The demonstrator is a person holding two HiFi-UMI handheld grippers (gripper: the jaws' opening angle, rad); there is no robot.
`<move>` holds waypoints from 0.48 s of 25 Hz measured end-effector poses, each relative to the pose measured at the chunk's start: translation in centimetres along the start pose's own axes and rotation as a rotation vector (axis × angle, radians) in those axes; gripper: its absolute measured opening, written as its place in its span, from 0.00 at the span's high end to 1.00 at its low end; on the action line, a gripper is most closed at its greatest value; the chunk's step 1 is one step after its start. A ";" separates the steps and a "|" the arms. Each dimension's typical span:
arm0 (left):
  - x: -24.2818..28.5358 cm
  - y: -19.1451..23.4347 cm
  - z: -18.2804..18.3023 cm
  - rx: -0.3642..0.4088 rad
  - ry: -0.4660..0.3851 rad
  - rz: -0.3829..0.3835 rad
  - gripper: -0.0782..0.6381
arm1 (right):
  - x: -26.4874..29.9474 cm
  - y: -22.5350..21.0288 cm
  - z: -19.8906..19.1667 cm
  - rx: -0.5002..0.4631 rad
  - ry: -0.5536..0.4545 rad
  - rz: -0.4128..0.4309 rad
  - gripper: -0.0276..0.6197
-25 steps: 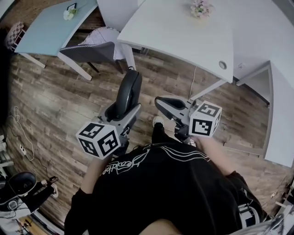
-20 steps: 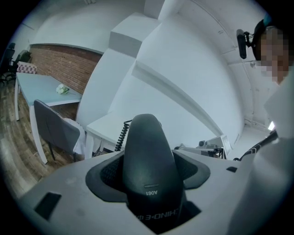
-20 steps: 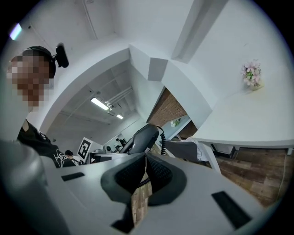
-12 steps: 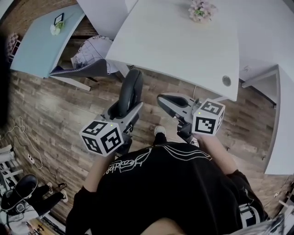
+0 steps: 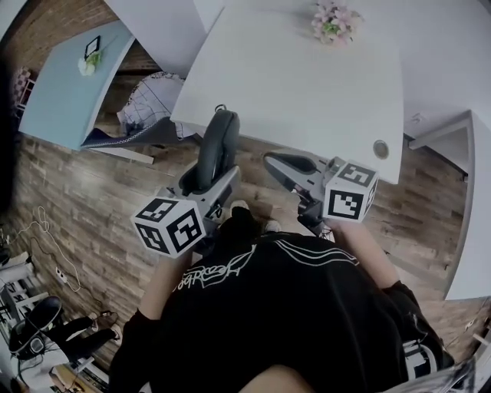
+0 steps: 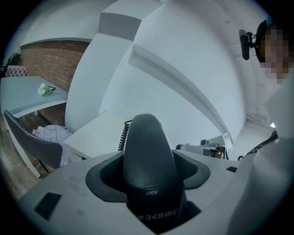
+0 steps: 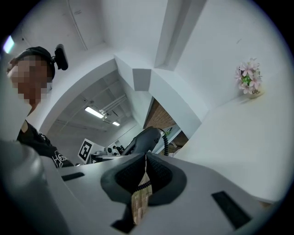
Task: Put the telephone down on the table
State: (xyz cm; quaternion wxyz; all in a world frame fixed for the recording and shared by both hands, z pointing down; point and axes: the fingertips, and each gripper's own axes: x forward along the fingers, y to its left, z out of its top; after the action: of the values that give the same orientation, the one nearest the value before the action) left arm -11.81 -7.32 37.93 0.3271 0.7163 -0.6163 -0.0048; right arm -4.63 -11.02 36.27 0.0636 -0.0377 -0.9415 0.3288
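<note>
One telephone point(image 5: 217, 142): left claw point(image 5: 204, 184) is clamping it.
Right claw point(image 5: 282, 165): sitting pinched together, empty.
Tabletop point(image 5: 307, 84): worth lowering it flat, past the edge.

Two benches on a plank floor

Ahead of you, the white bench point(image 5: 307, 84) carries a pot of pink flowers point(image 5: 335, 21) near its far edge, and a round grommet point(image 5: 380, 148) sits in its near right corner. To your left, a pale-blue bench point(image 5: 61, 92) holds a white flower point(image 5: 86, 65) and a small dark frame point(image 5: 93, 46). Both benches stand on the floor point(image 5: 100, 199).
</note>
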 end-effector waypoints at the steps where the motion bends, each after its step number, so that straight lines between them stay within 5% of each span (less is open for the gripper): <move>1: 0.3 0.2 0.4 0.004 0.000 -0.006 0.49 | 0.1 -0.3 0.3 0.001 -0.003 -0.005 0.90; 12: 6.2 4.3 5.5 0.037 0.062 -0.129 0.49 | 3.3 -5.5 4.4 0.031 -0.055 -0.135 0.90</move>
State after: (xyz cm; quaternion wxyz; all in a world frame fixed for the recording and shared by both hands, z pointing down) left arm -16.36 -15.50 38.09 0.3318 0.7602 -0.5585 0.0079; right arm -8.72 -17.69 36.62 0.0606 0.0360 -0.9381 0.3392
